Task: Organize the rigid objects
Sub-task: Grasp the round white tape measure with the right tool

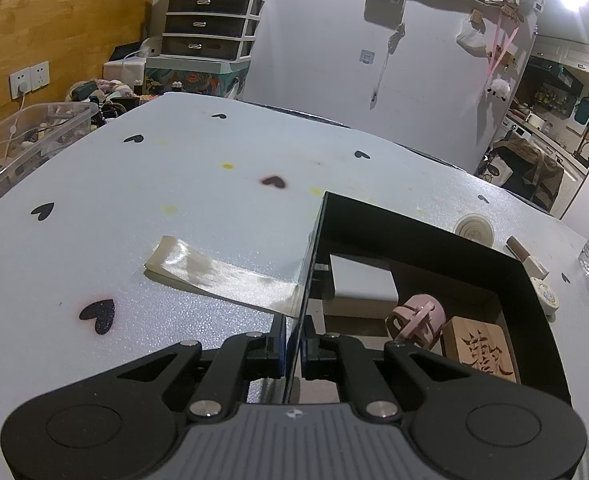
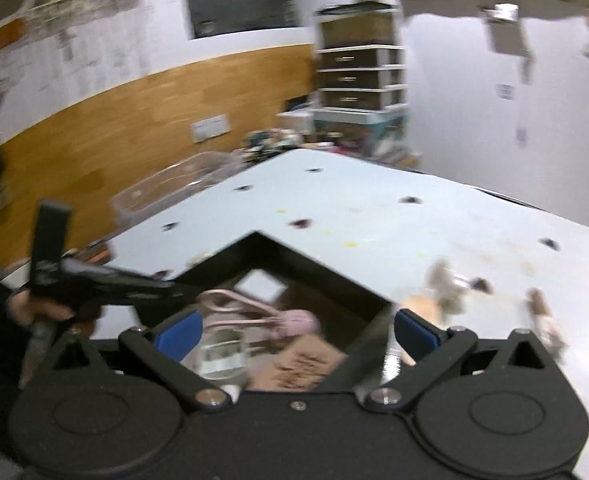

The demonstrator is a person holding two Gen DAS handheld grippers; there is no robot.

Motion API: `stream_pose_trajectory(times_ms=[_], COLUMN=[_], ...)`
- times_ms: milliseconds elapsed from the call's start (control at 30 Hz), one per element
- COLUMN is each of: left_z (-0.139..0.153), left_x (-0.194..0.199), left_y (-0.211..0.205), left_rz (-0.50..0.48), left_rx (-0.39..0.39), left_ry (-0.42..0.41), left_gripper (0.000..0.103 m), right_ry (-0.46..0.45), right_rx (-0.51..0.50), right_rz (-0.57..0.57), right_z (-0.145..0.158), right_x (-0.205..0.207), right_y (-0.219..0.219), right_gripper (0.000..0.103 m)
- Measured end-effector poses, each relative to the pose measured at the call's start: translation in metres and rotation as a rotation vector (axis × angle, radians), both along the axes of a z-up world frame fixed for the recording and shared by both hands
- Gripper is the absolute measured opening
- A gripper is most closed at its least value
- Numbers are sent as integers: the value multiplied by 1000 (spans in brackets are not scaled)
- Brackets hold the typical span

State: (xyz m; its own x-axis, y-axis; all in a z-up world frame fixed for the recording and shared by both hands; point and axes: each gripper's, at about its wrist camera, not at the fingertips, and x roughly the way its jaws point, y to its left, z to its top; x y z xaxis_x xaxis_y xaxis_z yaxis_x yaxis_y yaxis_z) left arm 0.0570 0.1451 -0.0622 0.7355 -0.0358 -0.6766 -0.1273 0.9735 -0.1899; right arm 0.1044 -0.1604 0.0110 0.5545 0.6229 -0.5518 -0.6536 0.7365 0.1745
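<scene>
An open black box (image 1: 414, 222) stands on the white heart-patterned table (image 1: 154, 184). Inside lie a white block (image 1: 362, 284), a pink clip (image 1: 416, 318) and a carved wooden block (image 1: 480, 354). My left gripper (image 1: 293, 346) is shut on the box's left wall. In the blurred right wrist view my right gripper (image 2: 296, 334) hangs wide open above the box (image 2: 314, 266), nothing pressed between its blue pads (image 2: 178, 336). Below it show the pink clip (image 2: 278, 318), the wooden block (image 2: 298, 362) and something clear like glass (image 2: 222, 356).
A wooden disc (image 1: 474, 232), a wooden piece (image 1: 528, 258) and a round tin (image 1: 544, 296) lie to the right of the box. A strip of tape (image 1: 214, 272) runs from its left wall. A clear bin (image 1: 26, 140) stands off the table's left edge. A hand (image 2: 34, 308) holds the left gripper.
</scene>
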Motion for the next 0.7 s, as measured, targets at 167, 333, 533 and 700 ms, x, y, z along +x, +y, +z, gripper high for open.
stream_pose_trajectory(times_ms=[167, 333, 533, 700], left_z=[1, 1, 0, 1], left_x=[0, 1, 1, 1], left_y=[1, 1, 0, -1], left_rz=[1, 3, 8, 9], left_rx=[1, 3, 5, 6], left_ry=[0, 0, 3, 4], left_gripper=[7, 7, 7, 7], right_ry=[-11, 31, 79, 50], right_rx=[-24, -58, -97, -199], right_rz=[-167, -304, -400, -481], right_z=[-15, -40, -72, -89], right_x=[5, 11, 22, 38], right_y=[-25, -41, -56, -57], right_gripper=[103, 103, 103, 103])
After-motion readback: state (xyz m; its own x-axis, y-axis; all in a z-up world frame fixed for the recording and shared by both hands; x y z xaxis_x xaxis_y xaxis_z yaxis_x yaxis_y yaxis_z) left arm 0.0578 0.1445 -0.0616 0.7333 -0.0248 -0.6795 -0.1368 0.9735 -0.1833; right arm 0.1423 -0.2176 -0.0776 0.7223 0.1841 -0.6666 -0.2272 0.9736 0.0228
